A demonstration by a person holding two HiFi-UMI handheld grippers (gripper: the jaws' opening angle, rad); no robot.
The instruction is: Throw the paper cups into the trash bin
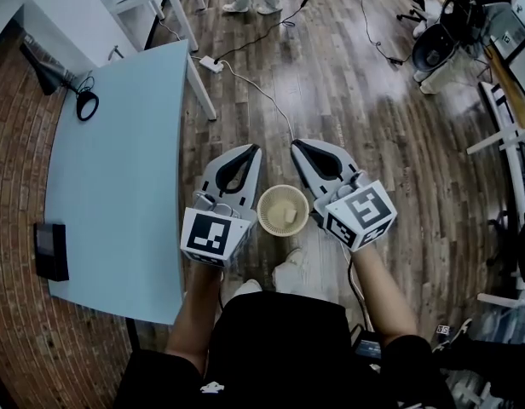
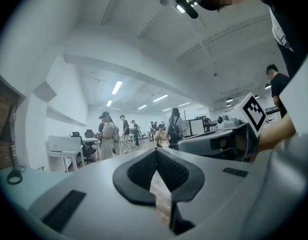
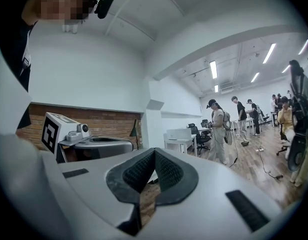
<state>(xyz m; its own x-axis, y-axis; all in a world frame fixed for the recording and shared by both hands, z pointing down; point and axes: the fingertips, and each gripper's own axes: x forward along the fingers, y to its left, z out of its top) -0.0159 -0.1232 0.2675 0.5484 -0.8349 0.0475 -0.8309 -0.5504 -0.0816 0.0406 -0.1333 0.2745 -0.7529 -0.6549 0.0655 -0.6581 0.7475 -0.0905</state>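
Head view: round cream trash bin (image 1: pixel 262 214)

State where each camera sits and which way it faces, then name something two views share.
Head view: on the person's head, looking steeply down at the left gripper, right gripper, trash bin and table; forearms and shoes show.
Left gripper view: on the left gripper, looking level along its shut jaws into an office; the person's shirt shows top right.
Right gripper view: on the right gripper, level along shut jaws toward a brick wall; shirt shows top left.
Shared: each gripper view shows the other gripper's marker cube.
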